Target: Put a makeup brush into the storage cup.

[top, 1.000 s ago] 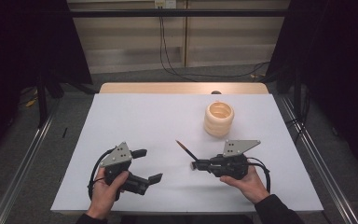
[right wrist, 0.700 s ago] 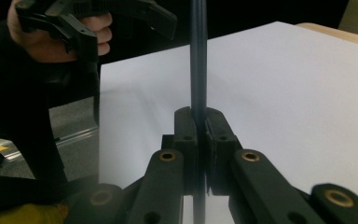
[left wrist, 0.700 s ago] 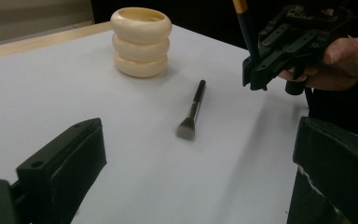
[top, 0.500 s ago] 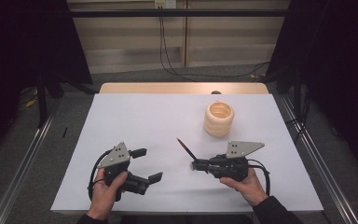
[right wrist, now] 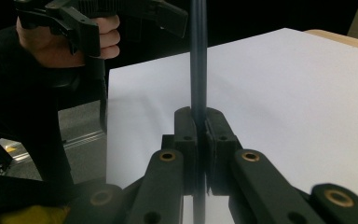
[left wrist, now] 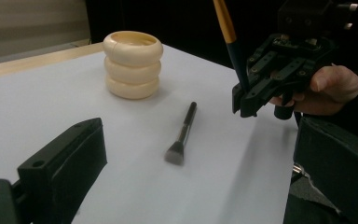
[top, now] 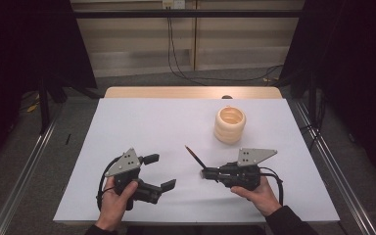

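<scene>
Right gripper view: right claw (right wrist: 196, 135) clamped on a dark brush handle (right wrist: 198, 60) (left claw (top: 159, 172) wide apart).

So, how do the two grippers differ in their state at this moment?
The left gripper has its jaws wide apart and empty; the right gripper has its jaws shut on a slim brush handle. The left one points toward the table's right side, the right one toward its left. Each is held in one hand above the white table.

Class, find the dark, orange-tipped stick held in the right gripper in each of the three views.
High view: stick, centre, slanting up-left.
Left gripper view: top, right of centre.
Right gripper view: upright, centre.
Shared landmark: white table sheet.
</scene>
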The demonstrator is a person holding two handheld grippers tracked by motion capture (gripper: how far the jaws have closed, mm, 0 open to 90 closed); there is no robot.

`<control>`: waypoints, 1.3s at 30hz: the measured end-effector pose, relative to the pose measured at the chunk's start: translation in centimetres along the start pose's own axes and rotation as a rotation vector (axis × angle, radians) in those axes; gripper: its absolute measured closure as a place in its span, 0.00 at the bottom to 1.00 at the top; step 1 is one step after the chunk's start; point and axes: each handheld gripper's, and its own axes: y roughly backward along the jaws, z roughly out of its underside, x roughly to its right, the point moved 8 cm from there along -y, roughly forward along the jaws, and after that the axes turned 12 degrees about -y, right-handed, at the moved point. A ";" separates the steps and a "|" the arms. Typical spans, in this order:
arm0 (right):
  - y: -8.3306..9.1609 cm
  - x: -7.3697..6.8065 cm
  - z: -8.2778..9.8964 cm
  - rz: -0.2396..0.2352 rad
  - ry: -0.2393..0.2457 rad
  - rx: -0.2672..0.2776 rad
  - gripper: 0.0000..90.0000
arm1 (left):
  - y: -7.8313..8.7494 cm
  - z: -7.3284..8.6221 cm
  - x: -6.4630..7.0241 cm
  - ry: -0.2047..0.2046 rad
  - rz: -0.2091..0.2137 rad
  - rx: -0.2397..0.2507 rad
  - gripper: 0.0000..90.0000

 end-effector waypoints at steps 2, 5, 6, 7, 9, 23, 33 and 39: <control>-0.1 0.0 0.0 0.000 0.000 -0.001 0.94 | -0.4 -0.3 0.1 -0.007 0.004 0.006 0.03; -0.1 -0.1 0.0 -0.003 0.001 -0.003 0.94 | -0.8 -0.7 0.3 -0.015 0.001 0.005 0.03; -0.1 0.0 0.0 -0.002 0.000 -0.003 0.94 | -1.0 -0.9 0.4 -0.013 0.005 0.015 0.03; 0.0 0.0 0.0 -0.001 0.001 -0.003 0.94 | -1.1 -1.0 0.3 -0.015 0.003 0.007 0.03; 0.0 0.0 0.0 -0.005 0.001 -0.003 0.94 | -1.4 -1.3 0.4 -0.007 -0.001 0.017 0.03; -0.2 -0.1 0.1 -0.005 0.001 -0.008 0.94 | -2.9 -2.7 1.2 -0.025 0.020 0.017 0.12; -0.2 -0.1 0.0 -0.008 0.006 -0.006 0.94 | -4.0 -4.2 1.4 -0.039 0.046 0.022 0.32; -0.3 -0.1 0.0 -0.005 0.008 -0.005 0.94 | -4.4 -4.5 1.4 -0.025 0.054 0.025 0.41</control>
